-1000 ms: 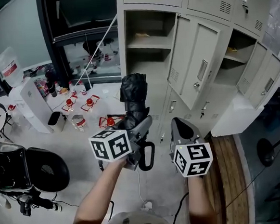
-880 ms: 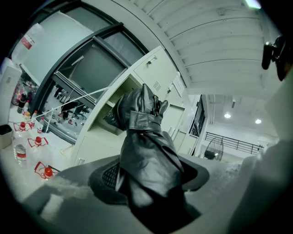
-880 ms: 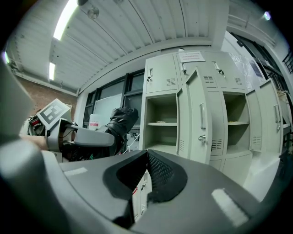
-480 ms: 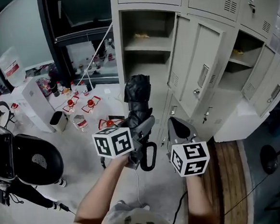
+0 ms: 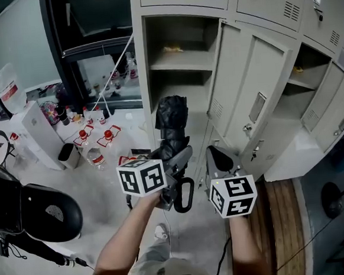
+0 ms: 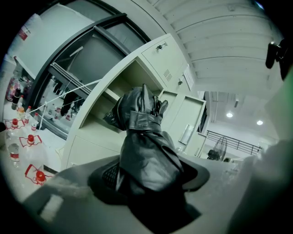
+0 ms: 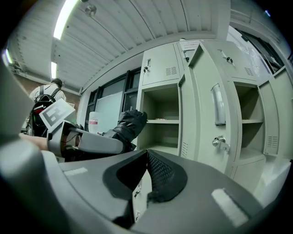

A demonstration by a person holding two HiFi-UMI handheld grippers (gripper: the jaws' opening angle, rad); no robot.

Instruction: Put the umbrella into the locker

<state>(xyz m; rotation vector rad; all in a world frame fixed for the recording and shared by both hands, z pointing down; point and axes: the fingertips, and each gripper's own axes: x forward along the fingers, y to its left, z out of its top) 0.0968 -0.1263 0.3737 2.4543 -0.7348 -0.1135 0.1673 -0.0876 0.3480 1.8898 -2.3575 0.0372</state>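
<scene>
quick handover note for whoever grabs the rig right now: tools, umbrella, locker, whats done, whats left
Left tool: shut on the folded black umbrella, tip pointing toward the locker.
Right tool: jaws together, empty, beside the left one.
Locker: door swung open, compartment with one shelf.
Done: umbrella gripped, held in front of the opening.
Left: put it inside, release, pull back.

The umbrella (image 5: 172,121) sits between the jaws of my left claw (image 5: 176,158), its far end toward the open locker (image 5: 142,77) ahead; a shelf (image 5: 181,60) lies inside, above it; my right claw (image 5: 217,155) is just beside, before the door (image 5: 257,91); bottles (image 5: 95,137) stand on the floor (image 5: 105,186) to the left, a chair (image 5: 44,212) nearer me.
</scene>
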